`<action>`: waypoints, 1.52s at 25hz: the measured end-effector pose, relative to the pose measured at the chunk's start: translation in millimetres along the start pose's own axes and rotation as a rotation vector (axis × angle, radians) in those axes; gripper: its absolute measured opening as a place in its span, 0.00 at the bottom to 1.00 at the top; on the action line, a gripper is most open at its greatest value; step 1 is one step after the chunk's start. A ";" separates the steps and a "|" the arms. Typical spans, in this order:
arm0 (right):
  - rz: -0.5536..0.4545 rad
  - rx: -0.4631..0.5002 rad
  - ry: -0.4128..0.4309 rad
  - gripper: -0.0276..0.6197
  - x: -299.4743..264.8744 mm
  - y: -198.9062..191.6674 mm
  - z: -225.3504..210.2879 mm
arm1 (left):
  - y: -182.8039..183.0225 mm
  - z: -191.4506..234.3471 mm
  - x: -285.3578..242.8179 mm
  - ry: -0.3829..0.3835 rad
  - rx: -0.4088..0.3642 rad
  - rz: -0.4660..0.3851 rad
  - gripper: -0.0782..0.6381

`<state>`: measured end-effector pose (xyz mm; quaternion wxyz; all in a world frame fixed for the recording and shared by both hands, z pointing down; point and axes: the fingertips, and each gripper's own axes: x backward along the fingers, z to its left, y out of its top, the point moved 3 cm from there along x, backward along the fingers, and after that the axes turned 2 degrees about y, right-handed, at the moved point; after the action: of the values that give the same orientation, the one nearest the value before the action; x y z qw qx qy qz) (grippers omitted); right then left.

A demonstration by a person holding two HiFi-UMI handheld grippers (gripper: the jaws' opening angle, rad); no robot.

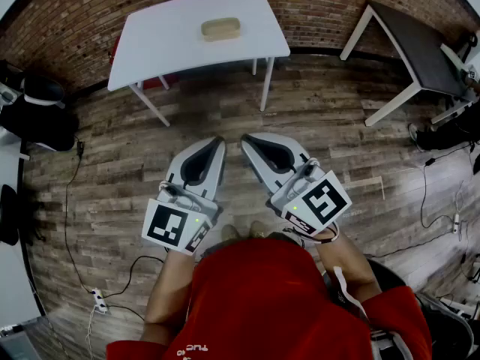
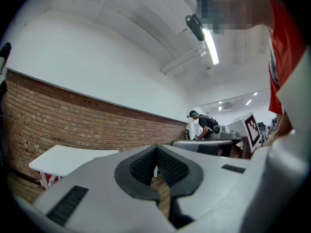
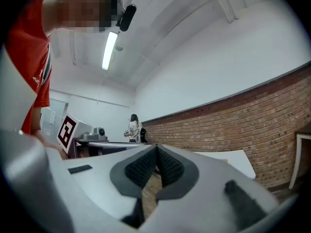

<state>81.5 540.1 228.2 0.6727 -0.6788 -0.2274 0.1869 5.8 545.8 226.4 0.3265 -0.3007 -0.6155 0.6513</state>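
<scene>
Above the brown plank floor (image 1: 315, 118), the grey left gripper (image 1: 220, 140) and grey right gripper (image 1: 245, 138) hang side by side, each clenched with its pads pressed together. Well ahead, a tan oblong block (image 1: 220, 28) lies toward the far right corner of a white rectangular table (image 1: 165, 43). A dark table (image 1: 420, 47) stands off to the right.

At your two o'clock stood a dark table (image 1: 420, 47) on white legs, and at nine a black chair (image 1: 37, 115). A power strip (image 1: 98, 300) lay at seven on the wooden floor (image 1: 322, 103).
</scene>
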 end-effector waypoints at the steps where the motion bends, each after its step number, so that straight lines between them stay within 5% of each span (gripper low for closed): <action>1: 0.001 0.000 0.002 0.09 1.1 -0.8 -1.6 | -1.1 -0.5 -2.0 0.002 0.001 0.001 0.13; 14: -0.015 -0.025 0.086 0.09 11.2 -3.2 -40.2 | -9.7 -9.7 -40.7 0.039 0.004 -0.002 0.13; 21: -0.017 -0.028 0.083 0.09 -3.4 -6.0 -73.0 | -15.9 19.1 -61.7 0.075 0.041 -0.004 0.13; 38: 0.010 -0.025 -0.037 0.09 -173.1 -25.5 -219.8 | -9.3 218.1 -186.9 0.018 -0.031 -0.021 0.13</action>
<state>60.0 260.8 250.1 0.6589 -0.6848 -0.2388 0.1998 -53.4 265.4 247.2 0.3343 -0.3051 -0.6257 0.6353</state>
